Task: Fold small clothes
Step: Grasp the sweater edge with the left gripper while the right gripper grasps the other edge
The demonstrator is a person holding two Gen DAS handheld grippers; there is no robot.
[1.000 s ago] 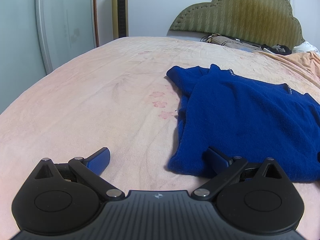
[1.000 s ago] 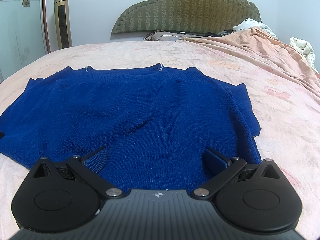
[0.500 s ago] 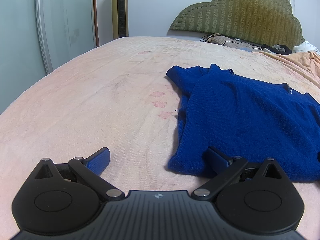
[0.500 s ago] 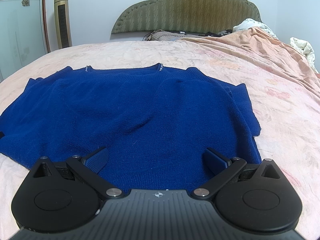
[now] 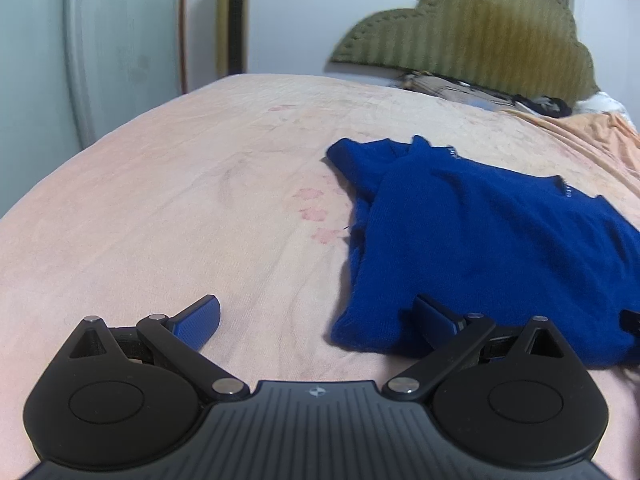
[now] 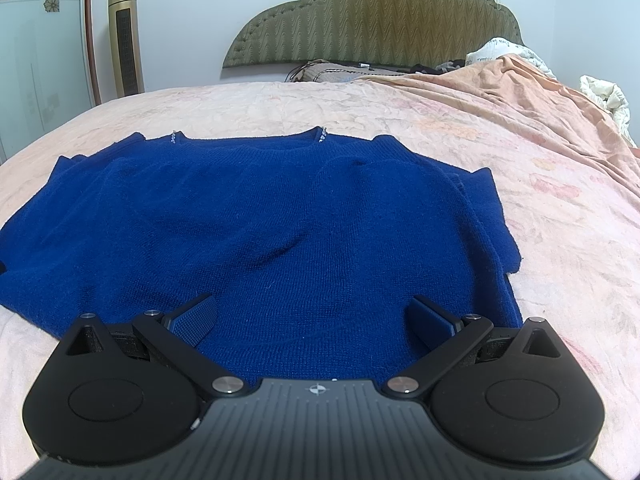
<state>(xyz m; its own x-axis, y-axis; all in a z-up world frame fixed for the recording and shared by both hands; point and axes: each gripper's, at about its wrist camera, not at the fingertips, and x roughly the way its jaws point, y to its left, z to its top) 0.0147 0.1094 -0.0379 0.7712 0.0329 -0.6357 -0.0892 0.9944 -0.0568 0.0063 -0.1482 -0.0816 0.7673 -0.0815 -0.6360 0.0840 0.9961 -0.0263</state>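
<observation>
A small blue knitted sweater point(image 6: 280, 232) lies flat on the bed, neckline away from me, sleeves folded in over the body. In the left wrist view the sweater point(image 5: 480, 240) fills the right half, its near left hem corner just ahead of my left gripper point(image 5: 316, 322). That gripper is open, its right finger over the hem corner and its left finger over bare sheet. My right gripper point(image 6: 310, 320) is open too, low over the sweater's near hem, with nothing between its fingers.
The bed is covered by a peach floral sheet point(image 5: 180, 220). An olive padded headboard point(image 6: 372, 12) stands at the far end with cables and clutter below it. A rumpled peach blanket point(image 6: 540, 92) rises at the right. A gold tower fan point(image 6: 126, 36) stands by the wall.
The left wrist view has shifted a little and shows motion blur at the headboard; the sweater sits slightly further right. The right gripper and sweater look unchanged.
</observation>
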